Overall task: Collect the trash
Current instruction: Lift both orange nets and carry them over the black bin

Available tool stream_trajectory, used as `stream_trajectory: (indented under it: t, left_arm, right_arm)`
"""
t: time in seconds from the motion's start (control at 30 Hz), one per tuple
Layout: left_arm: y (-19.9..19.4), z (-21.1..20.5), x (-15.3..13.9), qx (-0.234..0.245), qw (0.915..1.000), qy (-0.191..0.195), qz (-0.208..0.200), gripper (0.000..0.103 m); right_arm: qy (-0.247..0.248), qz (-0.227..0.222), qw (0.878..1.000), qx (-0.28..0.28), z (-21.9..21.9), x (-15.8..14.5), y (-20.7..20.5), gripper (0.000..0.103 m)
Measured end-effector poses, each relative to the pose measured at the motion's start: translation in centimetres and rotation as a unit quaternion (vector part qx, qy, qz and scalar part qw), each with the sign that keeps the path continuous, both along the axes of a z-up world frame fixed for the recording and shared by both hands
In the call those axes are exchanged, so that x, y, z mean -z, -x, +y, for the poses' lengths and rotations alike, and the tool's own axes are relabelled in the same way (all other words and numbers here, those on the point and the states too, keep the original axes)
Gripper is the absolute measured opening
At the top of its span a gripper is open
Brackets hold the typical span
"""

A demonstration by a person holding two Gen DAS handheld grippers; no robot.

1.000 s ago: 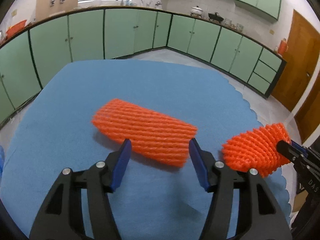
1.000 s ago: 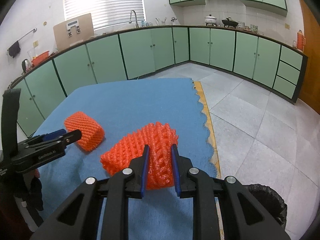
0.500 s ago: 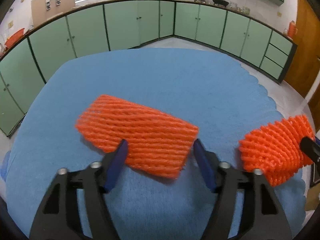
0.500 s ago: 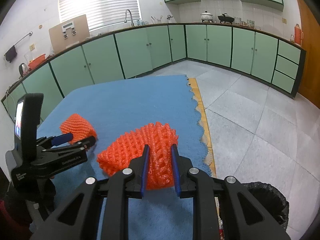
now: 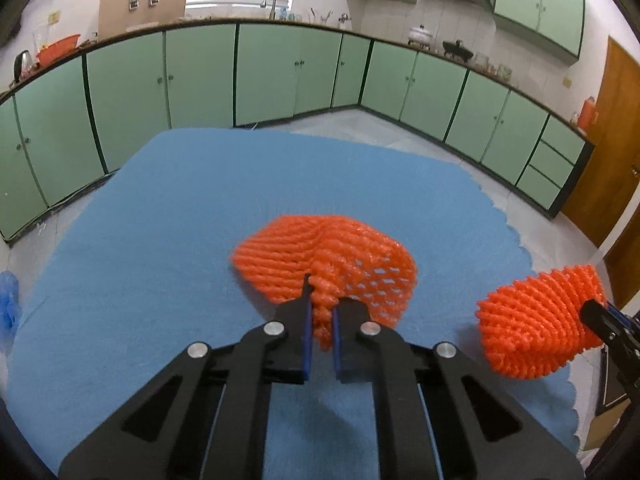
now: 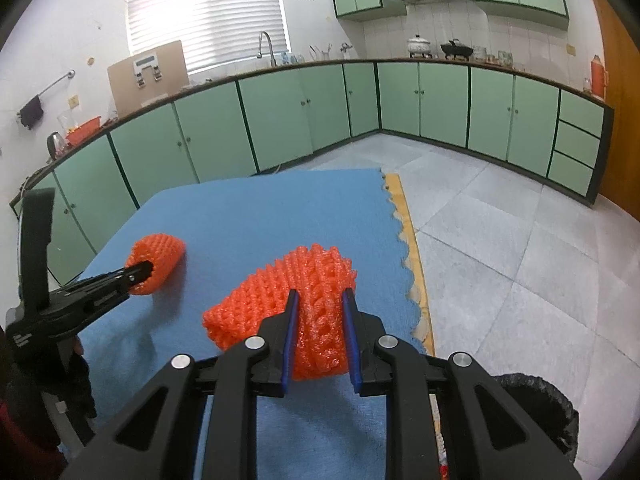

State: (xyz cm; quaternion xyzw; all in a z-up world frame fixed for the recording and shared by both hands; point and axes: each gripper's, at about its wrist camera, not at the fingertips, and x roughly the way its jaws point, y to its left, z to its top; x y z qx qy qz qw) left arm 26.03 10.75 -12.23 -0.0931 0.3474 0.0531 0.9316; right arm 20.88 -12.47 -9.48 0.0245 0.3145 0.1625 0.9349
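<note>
Two orange foam fruit nets are in my grippers above a blue table mat (image 5: pixel 160 240). My left gripper (image 5: pixel 320 320) is shut on the near edge of the first foam net (image 5: pixel 320 264), which is bunched up and lifted off the mat. It also shows in the right wrist view (image 6: pixel 158 256). My right gripper (image 6: pixel 318 320) is shut on the second foam net (image 6: pixel 280 300), holding it above the mat's right side. That net shows at the right of the left wrist view (image 5: pixel 532 320).
A black-lined trash bin (image 6: pixel 540 408) stands on the tiled floor at the table's right edge, below my right gripper. Green kitchen cabinets (image 5: pixel 280 72) run along the far walls. A blue crumpled thing (image 5: pixel 8 300) lies at the mat's left edge.
My left gripper closed on the first foam net, which was lying flat between open fingers, and lifted it bunched. My right gripper kept its hold on the second net.
</note>
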Motion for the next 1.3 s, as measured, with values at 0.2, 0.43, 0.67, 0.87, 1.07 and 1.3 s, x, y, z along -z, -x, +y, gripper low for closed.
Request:
stream_trajectory:
  t: [0.2, 0.43, 0.67, 0.87, 1.07, 1.3]
  left_arm:
    - [1.9, -1.7, -2.4, 0.021, 0.9994, -0.001, -0.026, 0.006]
    - [3.9, -4.6, -3.8, 0.058, 0.9973, -0.001, -0.045, 0.006]
    - [5.5, -8.9, -4.3, 0.099, 0.9934, 0.001, -0.057, 0.006]
    - [7.0, -12.9, -4.2, 0.14, 0.988, -0.001, -0.064, 0.006]
    - [8.2, -16.9, -4.2, 0.179, 0.9814, 0.001, -0.069, 0.006]
    - [9.2, -22.0, -4.1, 0.23, 0.9702, 0.004, -0.076, 0.006]
  right_arm:
    - [0.003, -0.018, 1.0, 0.0, -0.2, -1.7, 1.4, 0.021]
    - [0.002, -0.04, 0.999, 0.007, -1.9, -3.5, 3.6, 0.021]
    - [-0.001, -0.05, 0.998, 0.03, -4.7, -4.5, 5.4, 0.021]
    - [-0.009, -0.051, 0.997, 0.056, -7.4, -4.8, 7.0, 0.021]
    - [-0.011, -0.058, 0.995, 0.086, -10.4, -5.0, 8.8, 0.021]
    - [-0.01, -0.062, 0.989, 0.131, -14.4, -5.2, 10.6, 0.021]
